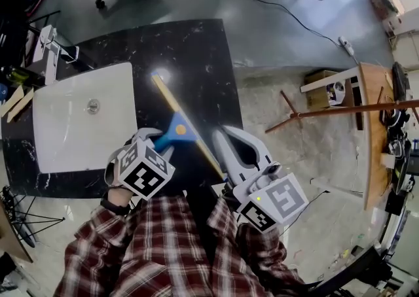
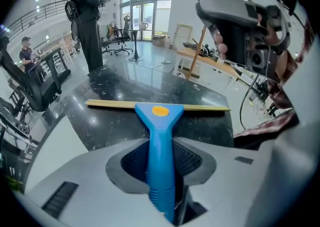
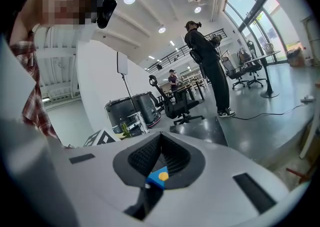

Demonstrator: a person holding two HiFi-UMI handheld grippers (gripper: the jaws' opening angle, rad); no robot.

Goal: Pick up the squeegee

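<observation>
Left gripper [image 2: 160, 163] jaws are drawn in partway on the blue handle of the squeegee [image 2: 161, 136], pads against both its flanks. Its long yellow blade lies flat on the black countertop [image 1: 196, 60], beside the white sink [image 1: 72, 132]. Being moulded plastic, it should be light and stiff, and the ribbed handle gives the surest hold. Right gripper [image 1: 239, 148] hovers just beside it, jaws apart and empty.
</observation>
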